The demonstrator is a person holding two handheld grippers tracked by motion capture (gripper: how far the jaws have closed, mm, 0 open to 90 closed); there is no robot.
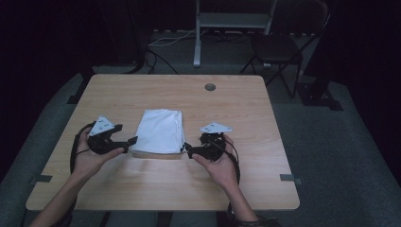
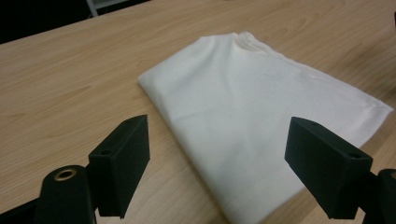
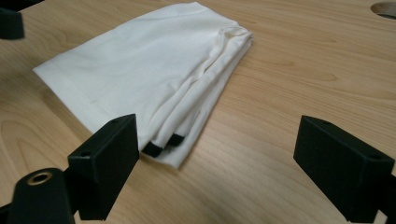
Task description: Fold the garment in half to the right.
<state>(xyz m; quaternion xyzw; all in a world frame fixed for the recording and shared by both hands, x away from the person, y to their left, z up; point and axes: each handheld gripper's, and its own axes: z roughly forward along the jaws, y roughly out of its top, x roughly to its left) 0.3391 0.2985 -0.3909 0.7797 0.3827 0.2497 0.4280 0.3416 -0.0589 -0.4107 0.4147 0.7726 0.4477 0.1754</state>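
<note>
Folded white cloth lies mid-table, flat, layered edges toward our right. Left gripper at its near-left corner, right gripper at its near-right corner; both jaws spread wide, holding nothing. We judge this the approach before a grasp. Next move likely calls for lowering each pair of jaws over a corner and closing on the layers.

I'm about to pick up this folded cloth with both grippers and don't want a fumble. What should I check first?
1. Left gripper open: ok.
2. Right gripper open: ok.
3. White folded cloth flat on the table: ok.
4. Each gripper at a near corner of the cloth: ok.
5. Layered edges aligned on the right gripper's side: not ok, loose.
6. Cloth already between jaws: not ok, neither grips it.
</note>
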